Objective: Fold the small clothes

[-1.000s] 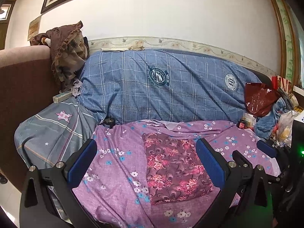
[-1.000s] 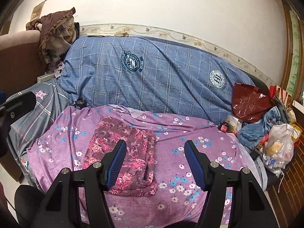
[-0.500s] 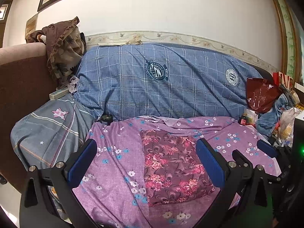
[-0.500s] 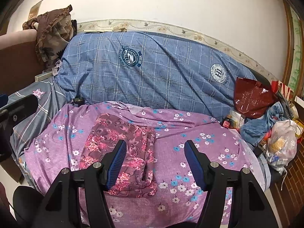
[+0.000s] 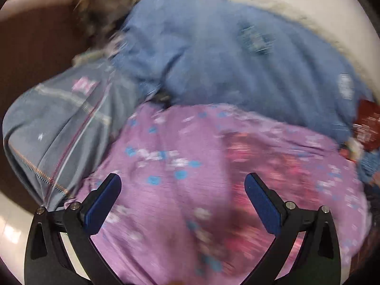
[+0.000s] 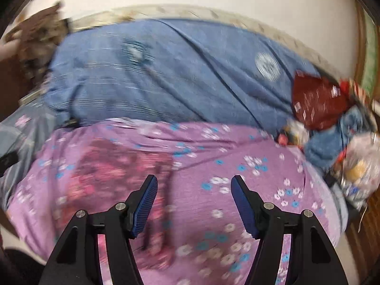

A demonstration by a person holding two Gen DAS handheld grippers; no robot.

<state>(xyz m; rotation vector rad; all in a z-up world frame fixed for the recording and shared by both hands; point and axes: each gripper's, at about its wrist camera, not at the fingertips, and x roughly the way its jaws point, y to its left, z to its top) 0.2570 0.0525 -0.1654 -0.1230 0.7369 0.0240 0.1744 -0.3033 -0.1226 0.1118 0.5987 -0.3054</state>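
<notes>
Both views heavily motion-blurred; fine detail unreadable.

Left gripper [image 5: 182,190]: jaws spread wide, nothing between the blue pads, nothing touching them. Pointing down at the purple floral sheet [image 5: 166,166]. Hovering above fabric, contact not visible.

Right gripper [image 6: 194,190]: jaws apart and opening, gap empty, no cloth pinched. Narrower spread than the left. Also aimed down at the purple floral sheet [image 6: 237,166].

Task item: small maroon-and-pink patterned garment [image 5: 273,166], lying flat on the sheet. In left wrist view, sits right of centre, mostly behind and beyond the right-hand finger [image 5: 261,201]. In right wrist view, same garment [image 6: 114,166] sits left of centre, its right edge running down just past the left-hand finger [image 6: 144,201], dark fold line visible between the two fingers. Not held by either gripper. Fold state unclear due to blur.

Surroundings:
- Blue plaid quilt [image 5: 237,59] bunched behind the sheet, against the wall; round white emblem visible on it in right wrist view [image 6: 267,66].
- Grey pillow with star print [image 5: 59,118] left of the sheet, zip along its edge.
- Brown ruffled cloth [image 5: 102,7] heaped at top left, over a brown headboard [image 5: 30,35].
- Dark red plastic bag [image 6: 315,99] at right end of the quilt, blue denim-like clothing [image 6: 332,140] just below it, clear plastic bag [image 6: 361,166] of mixed items beside that.
- Tip of the left gripper barely visible at the left edge of right wrist view [image 6: 8,161].
</notes>
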